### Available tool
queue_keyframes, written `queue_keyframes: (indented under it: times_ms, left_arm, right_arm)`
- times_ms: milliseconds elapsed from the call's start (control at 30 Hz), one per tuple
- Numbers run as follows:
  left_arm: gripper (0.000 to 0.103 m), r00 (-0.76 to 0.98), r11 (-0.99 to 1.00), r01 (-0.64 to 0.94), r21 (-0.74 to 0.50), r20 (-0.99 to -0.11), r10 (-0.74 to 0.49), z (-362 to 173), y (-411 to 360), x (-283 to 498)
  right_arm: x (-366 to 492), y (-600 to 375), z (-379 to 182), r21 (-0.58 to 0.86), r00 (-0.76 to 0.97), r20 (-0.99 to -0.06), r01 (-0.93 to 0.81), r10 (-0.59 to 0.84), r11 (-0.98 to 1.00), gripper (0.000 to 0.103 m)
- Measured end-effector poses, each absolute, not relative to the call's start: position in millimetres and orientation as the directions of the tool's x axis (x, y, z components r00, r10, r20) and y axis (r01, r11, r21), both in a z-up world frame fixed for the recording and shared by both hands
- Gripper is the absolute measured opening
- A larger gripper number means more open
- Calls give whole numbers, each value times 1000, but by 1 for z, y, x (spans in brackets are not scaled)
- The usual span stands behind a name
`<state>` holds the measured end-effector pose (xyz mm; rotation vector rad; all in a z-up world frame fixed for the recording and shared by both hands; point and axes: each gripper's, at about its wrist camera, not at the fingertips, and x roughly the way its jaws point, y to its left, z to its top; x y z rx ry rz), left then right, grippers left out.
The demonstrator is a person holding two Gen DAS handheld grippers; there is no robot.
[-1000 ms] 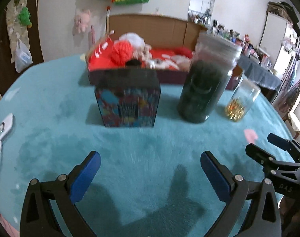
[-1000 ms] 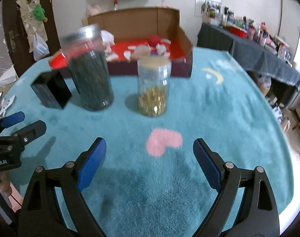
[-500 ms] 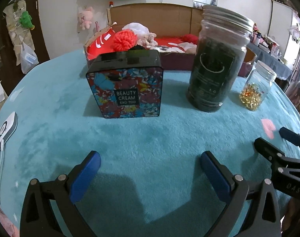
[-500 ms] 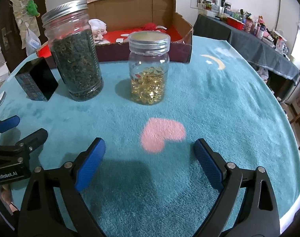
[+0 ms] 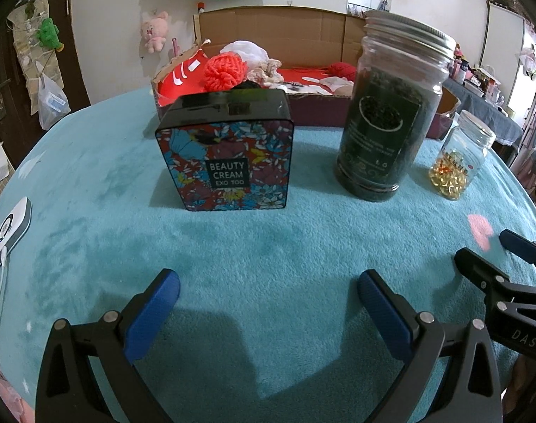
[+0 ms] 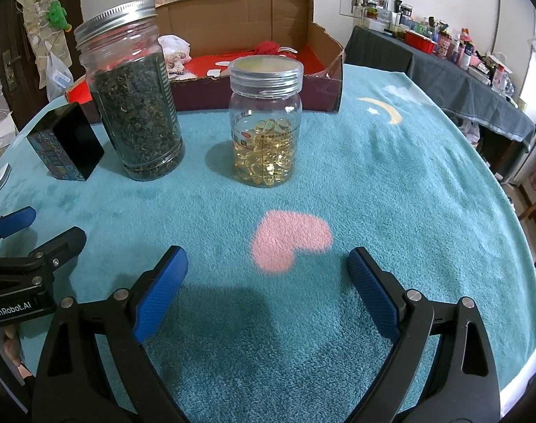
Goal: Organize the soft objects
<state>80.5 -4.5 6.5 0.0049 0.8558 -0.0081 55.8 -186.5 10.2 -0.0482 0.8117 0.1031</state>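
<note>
A cardboard box (image 5: 268, 28) with a red lining stands at the far side of the teal table; it also shows in the right wrist view (image 6: 253, 17). Soft things lie in it: an orange knitted ball (image 5: 225, 72), white cloth (image 5: 245, 49) and a red yarn ball (image 5: 342, 68). My left gripper (image 5: 268, 296) is open and empty, low over the cloth in front of a floral tin (image 5: 227, 155). My right gripper (image 6: 268, 275) is open and empty, in front of a small jar of yellow capsules (image 6: 266, 120).
A tall jar of dark tea leaves (image 5: 387, 105) stands between the tin and the capsule jar (image 5: 458, 158). A white device with a cable (image 5: 8, 232) lies at the left table edge. A pink heart (image 6: 289, 239) is printed on the cloth.
Both grippers have moved forward toward the tin and jars, which now look larger and closer. Both stay open and empty.
</note>
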Motion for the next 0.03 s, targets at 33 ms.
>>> queue_keyframes:
  times_ms: [33]
  left_arm:
    - [103,655,1000,10,0,-756,-7,7,-5,80]
  right_arm:
    - [56,-186,10,-3,683,-726,-111,74,994,94]
